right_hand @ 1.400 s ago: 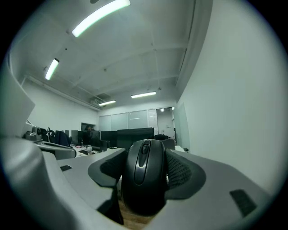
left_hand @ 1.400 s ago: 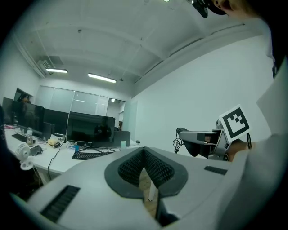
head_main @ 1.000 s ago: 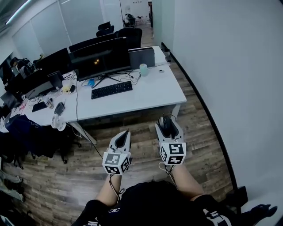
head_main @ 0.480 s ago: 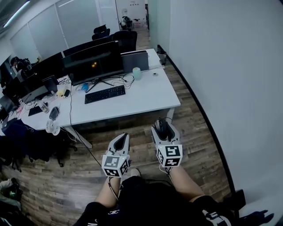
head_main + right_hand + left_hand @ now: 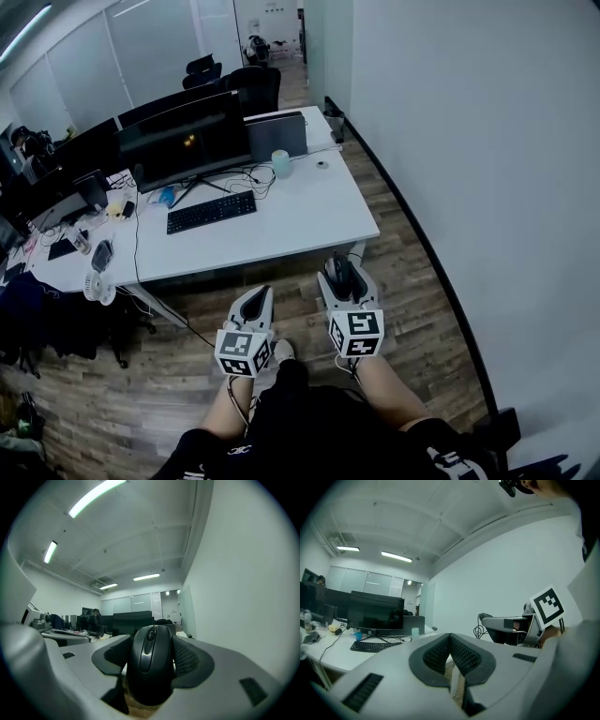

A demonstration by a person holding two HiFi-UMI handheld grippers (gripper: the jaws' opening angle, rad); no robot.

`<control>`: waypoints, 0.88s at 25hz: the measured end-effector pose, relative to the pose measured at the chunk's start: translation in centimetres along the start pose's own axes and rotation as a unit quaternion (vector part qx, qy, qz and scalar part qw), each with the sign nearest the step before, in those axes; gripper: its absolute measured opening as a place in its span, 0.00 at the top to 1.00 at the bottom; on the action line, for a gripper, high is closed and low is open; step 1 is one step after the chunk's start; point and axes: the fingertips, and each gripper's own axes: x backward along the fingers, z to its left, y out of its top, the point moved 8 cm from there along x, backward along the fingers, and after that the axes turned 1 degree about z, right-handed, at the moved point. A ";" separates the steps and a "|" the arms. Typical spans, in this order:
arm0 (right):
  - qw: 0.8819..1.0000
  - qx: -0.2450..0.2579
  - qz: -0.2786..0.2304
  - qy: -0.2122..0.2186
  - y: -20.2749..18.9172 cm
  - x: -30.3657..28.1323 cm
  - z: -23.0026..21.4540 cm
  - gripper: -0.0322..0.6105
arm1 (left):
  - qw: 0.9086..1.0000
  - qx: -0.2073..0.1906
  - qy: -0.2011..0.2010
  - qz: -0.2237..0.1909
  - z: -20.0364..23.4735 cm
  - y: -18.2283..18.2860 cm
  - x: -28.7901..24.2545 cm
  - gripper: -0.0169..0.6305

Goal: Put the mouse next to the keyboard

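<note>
Right gripper (image 5: 340, 267): fingers spread wide and pinching the black mouse (image 5: 151, 665) by its two sides, scroll wheel facing the camera. The mouse's underside and rear end were hidden behind the gripper body. From the head view I made out only its dark top between the jaws.

Left gripper (image 5: 450, 638): pads pressed together at the tips, nothing between them. A pale sliver showed in the gap lower down. I could not identify it.

The mouse was held over the wood floor (image 5: 417, 281), short of the near edge of the white desk (image 5: 314, 220) and well apart from the keyboard (image 5: 211, 212). The keyboard lay on the desk in front of the dark monitor (image 5: 183, 141), its far edge touching the stand's foot.

A thin cable (image 5: 360, 251) looped by the right gripper's tip. I could not tell where it ended.

The small items at the desk's left end were too small to name. My operator's arms were cut off by the dark clothing at the bottom of the frame.
</note>
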 end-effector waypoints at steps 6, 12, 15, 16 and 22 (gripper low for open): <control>1.000 0.002 0.000 -0.010 0.0 -8.1 -1.0 0.50 | 1.000 0.003 -0.008 0.004 5.9 0.1 -6.6 0.95; 1.000 0.008 0.004 -0.014 1.8 -18.9 -1.3 0.50 | 1.000 0.008 -0.015 0.007 14.1 2.2 -14.3 0.95; 1.000 0.014 -0.004 -0.014 3.1 -24.5 -0.8 0.50 | 1.000 0.011 -0.016 0.001 18.7 3.4 -17.9 0.95; 1.000 0.014 -0.005 -0.014 3.4 -26.4 -0.6 0.50 | 1.000 0.012 -0.016 0.001 20.3 3.7 -18.9 0.95; 1.000 0.018 -0.010 -0.010 4.4 -36.0 0.3 0.50 | 1.000 0.027 -0.015 -0.001 28.1 4.6 -24.7 0.95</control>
